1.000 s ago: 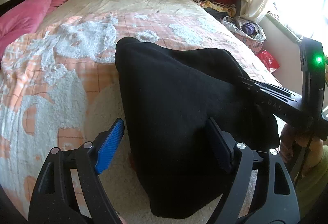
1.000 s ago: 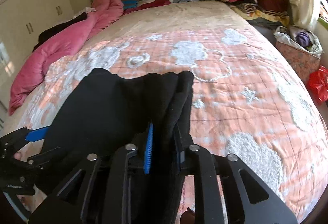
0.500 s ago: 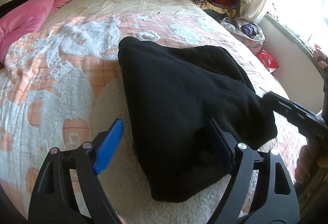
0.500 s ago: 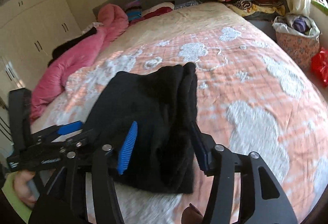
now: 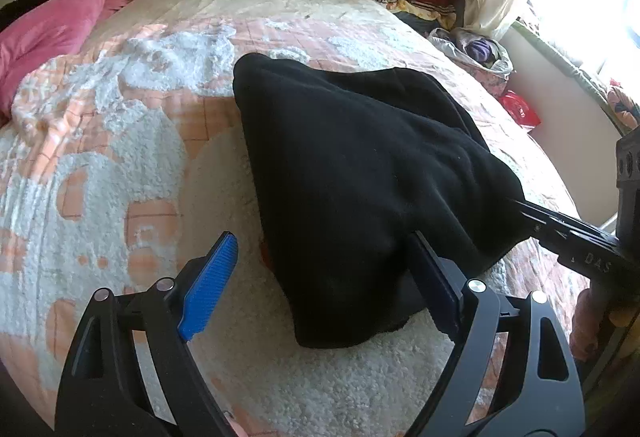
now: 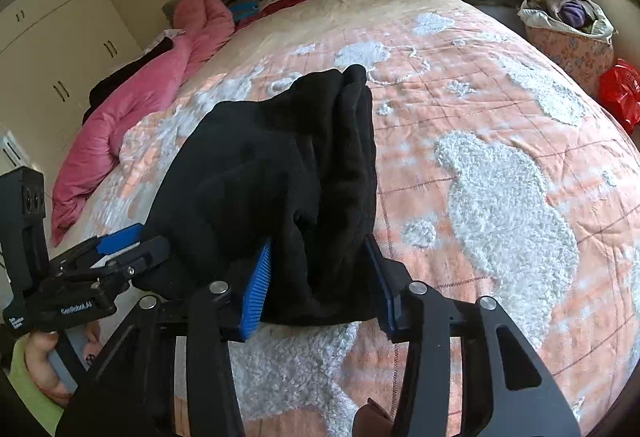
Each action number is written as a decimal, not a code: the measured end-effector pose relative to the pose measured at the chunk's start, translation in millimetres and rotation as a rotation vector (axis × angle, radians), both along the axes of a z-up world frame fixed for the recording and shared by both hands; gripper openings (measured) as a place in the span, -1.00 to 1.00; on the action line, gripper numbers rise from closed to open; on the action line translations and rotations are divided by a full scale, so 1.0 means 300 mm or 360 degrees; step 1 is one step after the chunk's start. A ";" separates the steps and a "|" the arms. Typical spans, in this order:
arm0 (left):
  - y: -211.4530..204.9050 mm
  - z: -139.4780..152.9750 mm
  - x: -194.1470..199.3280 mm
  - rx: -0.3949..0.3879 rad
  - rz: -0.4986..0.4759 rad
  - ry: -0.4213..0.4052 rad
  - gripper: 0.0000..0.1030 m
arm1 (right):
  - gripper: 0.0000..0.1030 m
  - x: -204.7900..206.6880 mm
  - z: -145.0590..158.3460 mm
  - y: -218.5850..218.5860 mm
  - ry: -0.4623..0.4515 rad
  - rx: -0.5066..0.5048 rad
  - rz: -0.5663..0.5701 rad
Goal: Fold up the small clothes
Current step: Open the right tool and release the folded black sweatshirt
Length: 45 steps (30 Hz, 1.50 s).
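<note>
Hands first, from our left: our left gripper (image 5: 324,277) tilts steeply down toward the bedspread (image 5: 120,165), its jaws spread wide. Its blue pad (image 5: 208,285) hangs clear over the blanket, while the other finger sits at the near edge of the black garment (image 5: 360,177); whether it touches the cloth we cannot tell, and nothing is clamped. The garment lies folded on the bed, just ahead of and between both tools. Further right, our right gripper (image 6: 320,277) also slants downward. Its jaws, which have just been closing a little, stand partly apart with the garment's thick folded edge between them; we cannot tell whether the pads press it.
</note>
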<state>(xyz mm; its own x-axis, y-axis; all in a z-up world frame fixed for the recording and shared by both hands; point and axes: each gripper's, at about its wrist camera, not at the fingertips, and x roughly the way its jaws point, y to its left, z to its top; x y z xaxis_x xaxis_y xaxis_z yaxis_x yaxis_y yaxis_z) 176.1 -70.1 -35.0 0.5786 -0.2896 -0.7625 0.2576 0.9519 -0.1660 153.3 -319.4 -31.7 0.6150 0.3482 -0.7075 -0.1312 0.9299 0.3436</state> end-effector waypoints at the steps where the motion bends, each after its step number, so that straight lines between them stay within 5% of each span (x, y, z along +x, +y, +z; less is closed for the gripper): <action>1: 0.004 0.002 -0.001 -0.0010 0.0004 -0.0001 0.52 | -0.12 0.004 0.002 -0.004 0.0005 0.0015 -0.0005; 7: 0.026 0.014 0.029 -0.0077 0.0050 0.0024 0.53 | -0.16 0.046 0.005 -0.018 0.0030 0.0096 -0.0009; 9: 0.028 0.007 0.038 -0.0092 0.0058 0.0038 0.52 | -0.50 0.052 0.015 -0.014 0.0005 0.0101 0.0008; 11: 0.027 -0.005 0.047 -0.0102 0.0062 0.0057 0.55 | -0.65 0.051 0.028 -0.001 -0.0032 0.0113 0.0044; 17: 0.009 0.023 0.059 -0.0167 0.0036 0.0076 0.57 | -0.73 0.017 0.145 0.021 -0.0230 -0.0049 0.0096; 22: -0.044 -0.031 0.039 -0.0116 -0.0033 0.0144 0.57 | -0.71 0.033 0.019 0.005 -0.0080 -0.0223 0.0038; 28: -0.043 -0.061 0.026 -0.0109 -0.0049 0.0154 0.57 | -0.44 0.003 -0.005 -0.031 -0.0082 -0.0167 -0.0032; 40: -0.023 0.006 -0.009 -0.0086 -0.0041 0.0062 0.57 | 0.16 -0.110 0.139 0.004 -0.0262 -0.0283 -0.0059; 45: -0.006 0.051 -0.036 -0.0101 -0.0040 0.0012 0.60 | 0.68 -0.174 0.204 0.021 -0.0372 -0.0336 -0.0099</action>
<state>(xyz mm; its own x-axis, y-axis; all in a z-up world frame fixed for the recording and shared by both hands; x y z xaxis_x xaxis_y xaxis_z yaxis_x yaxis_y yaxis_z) 165.3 -71.9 -19.8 0.5649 -0.3517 -0.7464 0.2797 0.9327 -0.2278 101.3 -313.2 29.4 0.7849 0.1653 -0.5972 -0.1244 0.9862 0.1094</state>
